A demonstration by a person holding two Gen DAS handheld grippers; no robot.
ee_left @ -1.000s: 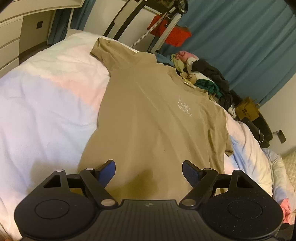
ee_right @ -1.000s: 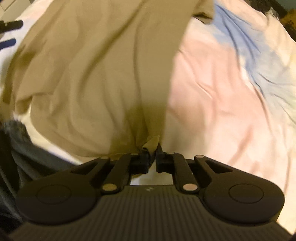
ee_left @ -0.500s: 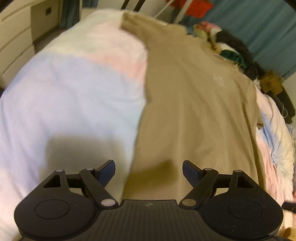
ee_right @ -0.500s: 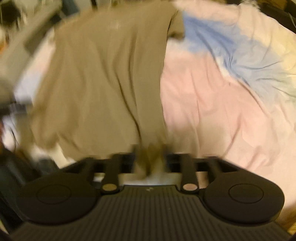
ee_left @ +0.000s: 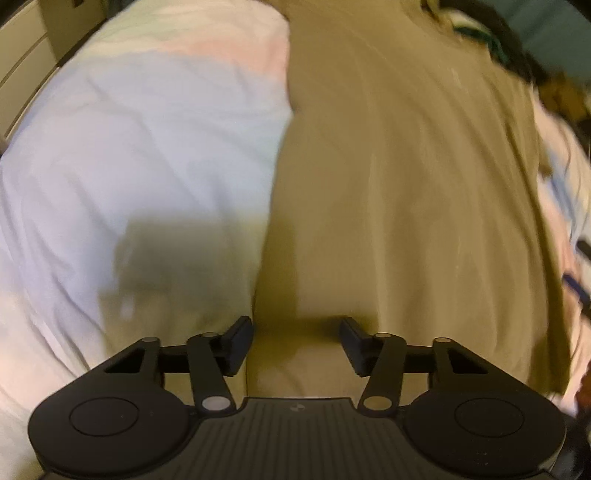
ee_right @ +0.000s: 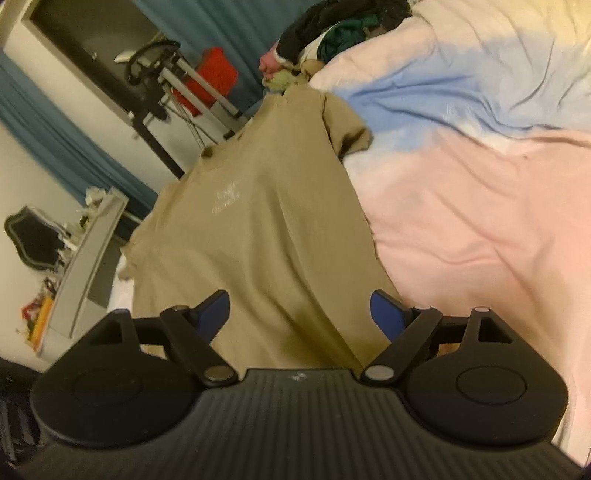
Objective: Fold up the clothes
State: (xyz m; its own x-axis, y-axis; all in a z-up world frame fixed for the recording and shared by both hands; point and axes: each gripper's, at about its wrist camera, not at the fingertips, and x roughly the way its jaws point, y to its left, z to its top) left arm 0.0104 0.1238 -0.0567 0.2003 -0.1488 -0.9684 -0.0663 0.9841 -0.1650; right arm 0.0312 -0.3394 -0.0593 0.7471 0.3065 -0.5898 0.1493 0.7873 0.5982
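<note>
Left gripper (ee_left: 296, 341): jaws spread, nothing between them, poised over the hem corner of the tan T-shirt (ee_left: 399, 177). Right gripper (ee_right: 300, 317): jaws released wide, blue pads (ee_right: 384, 314) showing, over the shirt's other hem corner.

Count: one T-shirt, two grippers, one pile of clothes (ee_right: 332, 33) beyond the shirt's collar.

The shirt lies flat, chest side up, on the bedspread (ee_right: 480, 206) (pastel pink, blue, white). Only one sleeve (ee_right: 347, 129) is fully visible; the chest print (ee_right: 226, 201) is too small to read. Left wrist view is motion-blurred, and the shirt's collar end is cut off there.

Room, relative to the shirt: teal curtain (ee_right: 229, 22) behind the collar, red item (ee_right: 218, 75) on a metal frame (ee_right: 199, 88) beside it, drawers (ee_left: 26, 55) past the bedspread.
</note>
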